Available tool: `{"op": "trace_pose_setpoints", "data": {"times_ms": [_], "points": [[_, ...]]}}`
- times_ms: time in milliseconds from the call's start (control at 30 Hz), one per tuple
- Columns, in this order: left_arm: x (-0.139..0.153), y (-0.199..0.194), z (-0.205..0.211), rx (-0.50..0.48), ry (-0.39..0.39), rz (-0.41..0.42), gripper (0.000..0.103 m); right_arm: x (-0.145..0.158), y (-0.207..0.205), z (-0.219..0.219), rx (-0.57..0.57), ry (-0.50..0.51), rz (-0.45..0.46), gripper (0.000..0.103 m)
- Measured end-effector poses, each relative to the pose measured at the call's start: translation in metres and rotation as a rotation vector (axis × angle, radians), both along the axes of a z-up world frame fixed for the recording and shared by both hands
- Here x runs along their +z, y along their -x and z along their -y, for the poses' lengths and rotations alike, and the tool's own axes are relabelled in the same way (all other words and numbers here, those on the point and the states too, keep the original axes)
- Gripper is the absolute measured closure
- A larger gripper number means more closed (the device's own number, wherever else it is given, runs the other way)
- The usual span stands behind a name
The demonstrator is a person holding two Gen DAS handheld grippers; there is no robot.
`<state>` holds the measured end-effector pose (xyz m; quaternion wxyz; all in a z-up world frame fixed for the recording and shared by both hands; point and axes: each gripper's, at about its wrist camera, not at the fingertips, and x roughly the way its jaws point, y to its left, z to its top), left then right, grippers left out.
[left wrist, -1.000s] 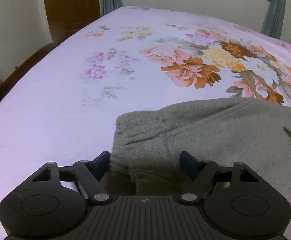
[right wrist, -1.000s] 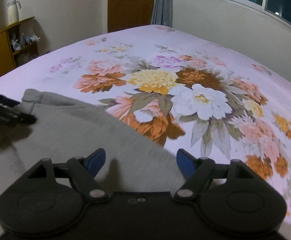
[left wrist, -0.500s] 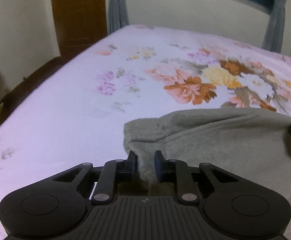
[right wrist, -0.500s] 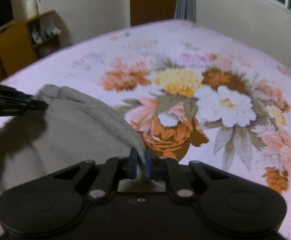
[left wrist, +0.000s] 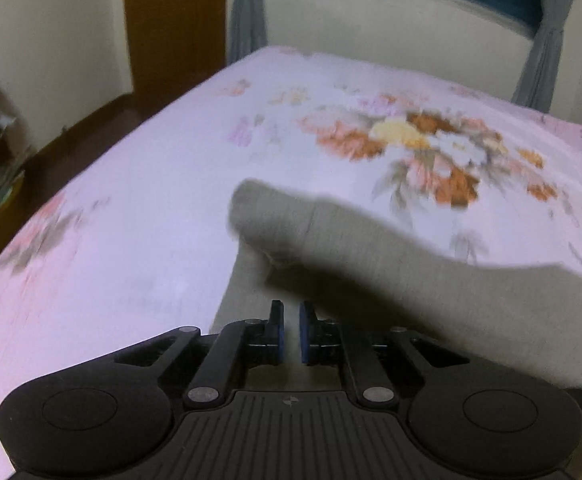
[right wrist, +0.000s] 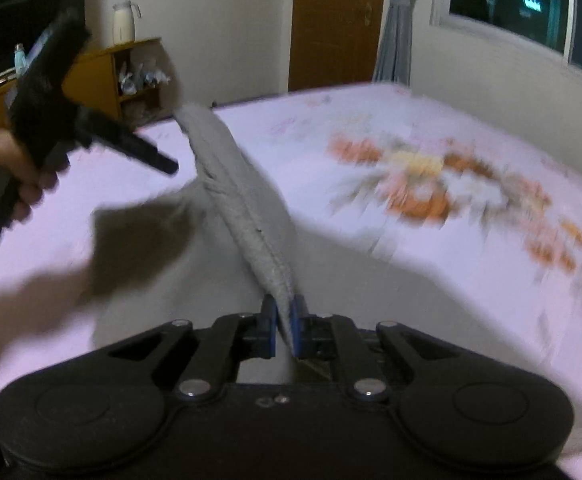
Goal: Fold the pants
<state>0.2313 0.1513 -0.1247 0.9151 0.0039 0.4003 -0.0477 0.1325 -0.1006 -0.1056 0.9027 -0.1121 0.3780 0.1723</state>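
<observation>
The grey pants [left wrist: 371,264] lie on a floral bed sheet [left wrist: 151,240], with one edge lifted off it. My left gripper [left wrist: 291,320] has its jaws closing down on a fold of that cloth, which fills the narrow gap between the blue pads. In the right wrist view the raised edge of the pants [right wrist: 243,200] runs taut from my right gripper [right wrist: 285,316], shut on it, up towards the left gripper [right wrist: 167,166], held by a hand [right wrist: 7,160]. Both views are blurred by motion.
The bed sheet [right wrist: 411,120] fills most of both views. A wooden door [left wrist: 175,20] and grey curtains [left wrist: 247,8] stand beyond the bed's far end, under a dark window [right wrist: 511,0]. A wooden shelf [right wrist: 103,76] with a white jug stands at the left. Dark floor [left wrist: 71,140] borders the bed's left side.
Both grippers went from open to shut on the pants' near edge. They then pulled back and upward, lifting that edge off the bed.
</observation>
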Motion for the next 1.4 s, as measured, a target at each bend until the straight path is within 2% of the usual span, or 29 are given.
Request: {"op": "trace_pose_setpoints", "data": {"times_ms": [133,200,267,300,367,400,433,467,567,700,833,867,900,967,1033,1067,1133,1167,1233,1333,1400], "points": [[-0.018,0.033,-0.014,0.034,0.02,-0.092,0.095,-0.021,0.014,-0.007,-0.047,0.02,-0.047,0.083],[-0.021,0.049,-0.022,0.055,0.042,-0.109,0.095,-0.014,0.017,-0.001,-0.083,-0.028,-0.053,0.079],[-0.018,0.063,-0.033,0.083,0.115,-0.111,0.095,-0.004,0.026,0.008,-0.136,-0.096,-0.054,0.076],[-0.015,0.069,-0.038,0.093,0.153,-0.111,0.094,-0.002,0.03,0.014,-0.161,-0.136,-0.062,0.07],[-0.011,0.076,-0.043,0.104,0.208,-0.109,0.074,-0.003,0.036,0.024,-0.21,-0.197,-0.095,0.068],[-0.009,0.079,-0.045,0.111,0.248,-0.106,0.045,-0.005,0.036,0.029,-0.233,-0.214,-0.115,0.068],[-0.008,0.08,-0.046,0.125,0.279,-0.103,0.025,-0.008,0.036,0.034,-0.252,-0.232,-0.133,0.068],[-0.007,0.081,-0.046,0.139,0.308,-0.096,0.023,-0.01,0.037,0.039,-0.279,-0.258,-0.154,0.068],[-0.006,0.076,-0.042,0.144,0.41,-0.099,0.023,-0.014,0.039,0.054,-0.353,-0.344,-0.196,0.065],[-0.023,0.064,-0.036,0.168,0.501,-0.165,0.024,-0.017,0.04,0.064,-0.422,-0.424,-0.238,0.065],[-0.05,0.054,-0.034,0.209,0.58,-0.228,0.049,-0.025,0.037,0.074,-0.486,-0.527,-0.293,0.065],[-0.055,0.052,-0.034,0.218,0.598,-0.231,0.053,-0.028,0.035,0.077,-0.505,-0.552,-0.302,0.065],[-0.059,0.05,-0.033,0.221,0.607,-0.232,0.059,-0.03,0.033,0.079,-0.524,-0.573,-0.305,0.065],[-0.064,0.045,-0.03,0.227,0.603,-0.232,0.06,-0.033,0.028,0.084,-0.566,-0.613,-0.3,0.065],[-0.068,0.042,-0.028,0.227,0.601,-0.233,0.076,-0.039,0.024,0.089,-0.619,-0.655,-0.293,0.066],[-0.07,0.041,-0.026,0.227,0.597,-0.231,0.078,-0.043,0.022,0.091,-0.648,-0.678,-0.293,0.071],[-0.07,0.04,-0.026,0.235,0.603,-0.226,0.085,-0.048,0.019,0.096,-0.705,-0.718,-0.292,0.088],[-0.067,0.04,-0.028,0.232,0.606,-0.22,0.086,-0.048,0.02,0.097,-0.718,-0.727,-0.28,0.096],[-0.06,0.042,-0.029,0.214,0.597,-0.195,0.089,-0.04,0.026,0.094,-0.7,-0.715,-0.24,0.097],[-0.043,0.049,-0.03,0.169,0.576,-0.143,0.091,-0.012,0.043,0.077,-0.602,-0.633,-0.146,0.097],[-0.031,0.057,-0.036,0.152,0.59,-0.117,0.092,0.008,0.056,0.073,-0.552,-0.628,-0.109,0.097]]}}
